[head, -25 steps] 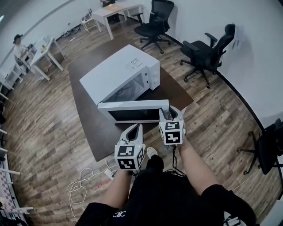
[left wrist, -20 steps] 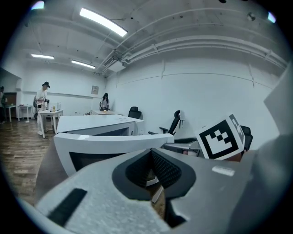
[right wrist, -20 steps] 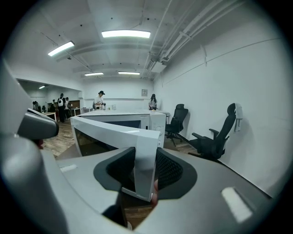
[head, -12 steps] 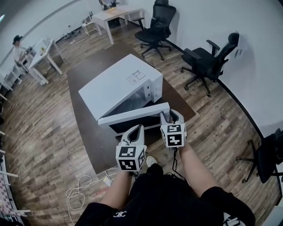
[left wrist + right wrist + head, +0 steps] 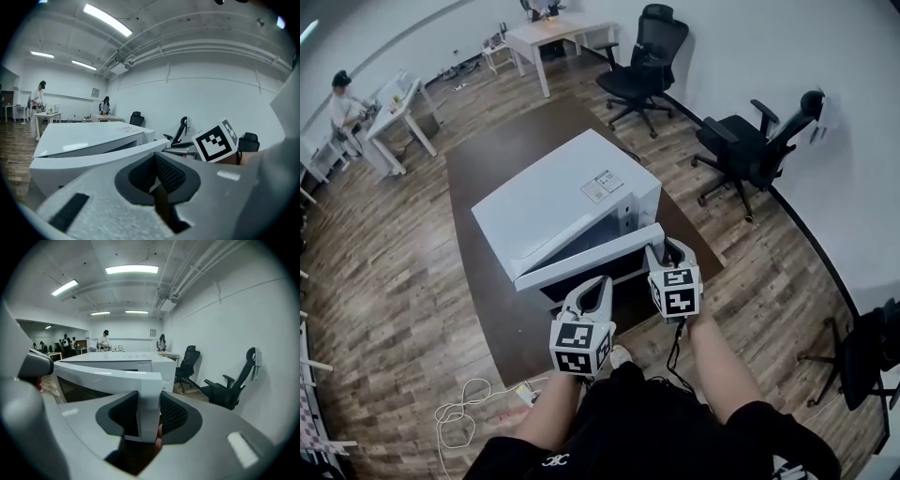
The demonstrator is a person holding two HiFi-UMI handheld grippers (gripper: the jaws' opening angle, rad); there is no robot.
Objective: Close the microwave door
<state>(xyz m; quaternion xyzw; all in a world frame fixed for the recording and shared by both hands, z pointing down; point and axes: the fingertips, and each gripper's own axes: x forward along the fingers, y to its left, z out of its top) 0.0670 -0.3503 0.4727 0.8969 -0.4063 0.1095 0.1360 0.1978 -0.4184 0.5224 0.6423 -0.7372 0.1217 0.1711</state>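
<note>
My right tool point(image 5: 667, 247) is clamped on the free corner of the microwave door point(image 5: 586, 258) — the white edge sits squarely between its pads. The door stands part-way up, tilted toward the microwave point(image 5: 558, 187), with a wedge of gap left along the oven's front. My left tool point(image 5: 597, 284) has its jaws together on nothing. It hangs just in front of the microwave, below the door's long edge, and I cannot tell whether it touches it.

The risk, as I judge it, lies in the grip. I hold only a corner, so a push that strays from the door's swing could let the edge slide out of the pads, and the door would drop back open. Too much force the other way might slam it, or shove the microwave back across the bench point(image 5: 492, 155), which has bare top behind it. A door pressed at one corner may also twist and fail to latch on the far side.

As for the oven's cavity — the gap shows only dark glass and shadow, so I cannot tell whether anything is inside.
</note>
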